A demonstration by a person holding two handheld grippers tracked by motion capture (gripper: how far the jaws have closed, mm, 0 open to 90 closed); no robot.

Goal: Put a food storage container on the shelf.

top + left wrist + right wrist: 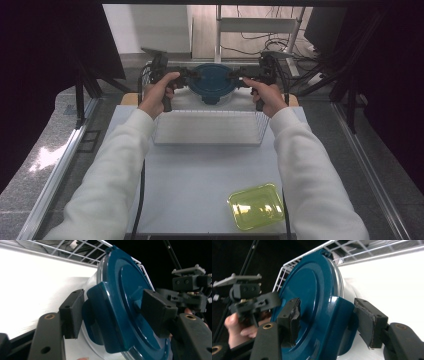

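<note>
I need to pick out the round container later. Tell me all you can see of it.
The round container has a clear body and a glossy dark blue plastic lid, shut, with a clip flap on each side. It sits at the far end of the white wire basket. The left gripper and right gripper each straddle a flap; whether the pads press on it is unclear.

Container (100, 290) body mostly hidden behind blue lid (125, 302); contents untellable; lid cut off below.

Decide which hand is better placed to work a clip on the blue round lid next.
Left, but barely: left claw and right claw each straddle a side clip of the lid, jaws open; the left clip seems closer to a pad.
</note>
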